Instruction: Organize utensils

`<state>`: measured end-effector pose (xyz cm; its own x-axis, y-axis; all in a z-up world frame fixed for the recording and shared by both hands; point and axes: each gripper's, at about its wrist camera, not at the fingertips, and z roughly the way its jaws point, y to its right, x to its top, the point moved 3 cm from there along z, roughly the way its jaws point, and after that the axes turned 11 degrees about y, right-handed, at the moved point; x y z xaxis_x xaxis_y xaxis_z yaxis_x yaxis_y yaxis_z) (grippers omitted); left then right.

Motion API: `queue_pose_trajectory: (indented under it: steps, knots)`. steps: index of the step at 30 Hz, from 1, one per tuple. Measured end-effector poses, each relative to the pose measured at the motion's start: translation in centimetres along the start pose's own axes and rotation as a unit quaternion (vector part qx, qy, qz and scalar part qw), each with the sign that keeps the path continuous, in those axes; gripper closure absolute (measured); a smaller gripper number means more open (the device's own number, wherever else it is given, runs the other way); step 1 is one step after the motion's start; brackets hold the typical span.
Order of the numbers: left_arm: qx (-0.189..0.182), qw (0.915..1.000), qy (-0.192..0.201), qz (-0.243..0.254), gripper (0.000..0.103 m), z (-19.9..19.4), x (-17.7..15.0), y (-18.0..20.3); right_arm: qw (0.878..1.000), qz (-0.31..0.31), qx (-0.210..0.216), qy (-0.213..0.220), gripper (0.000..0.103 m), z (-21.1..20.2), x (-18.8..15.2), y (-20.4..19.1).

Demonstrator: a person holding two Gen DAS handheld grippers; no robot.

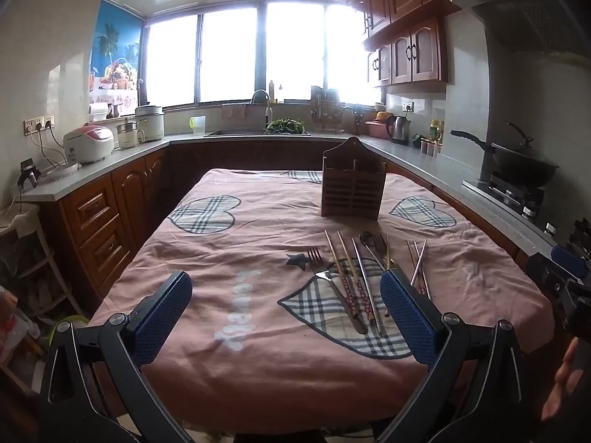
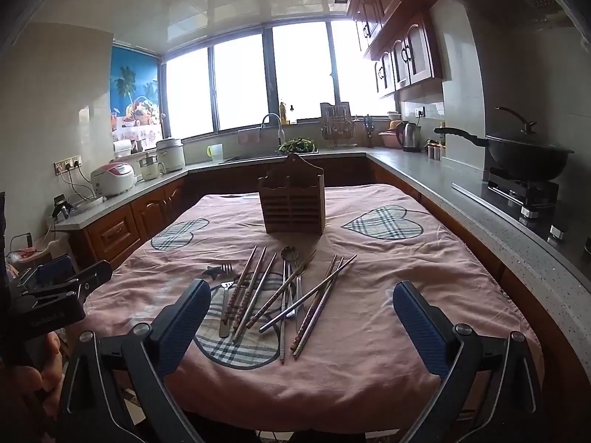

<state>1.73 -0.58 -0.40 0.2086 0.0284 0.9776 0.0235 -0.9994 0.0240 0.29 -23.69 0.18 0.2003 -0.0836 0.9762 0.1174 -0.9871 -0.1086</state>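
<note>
Both grippers — left gripper (image 1: 286,317), right gripper (image 2: 299,326) — gape empty; wooden holder (image 2: 293,205) stands beyond scattered chopsticks (image 2: 255,288)

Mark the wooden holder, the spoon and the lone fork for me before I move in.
wooden holder (image 2: 293,208): right wrist view, on its slatted front face.
spoon (image 2: 289,253): right wrist view, on its bowl.
fork (image 1: 315,256): left wrist view, on its tines.
</note>
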Motion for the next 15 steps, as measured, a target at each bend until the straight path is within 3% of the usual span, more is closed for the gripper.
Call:
queue_pose_trajectory:
  steps: [15]
  knots:
    - [0.009, 0.9999, 0.007, 0.002, 0.000, -0.39, 0.42, -0.19, 1.000, -0.003, 0.006, 0.009, 0.003, -0.33, 0.11, -0.43]
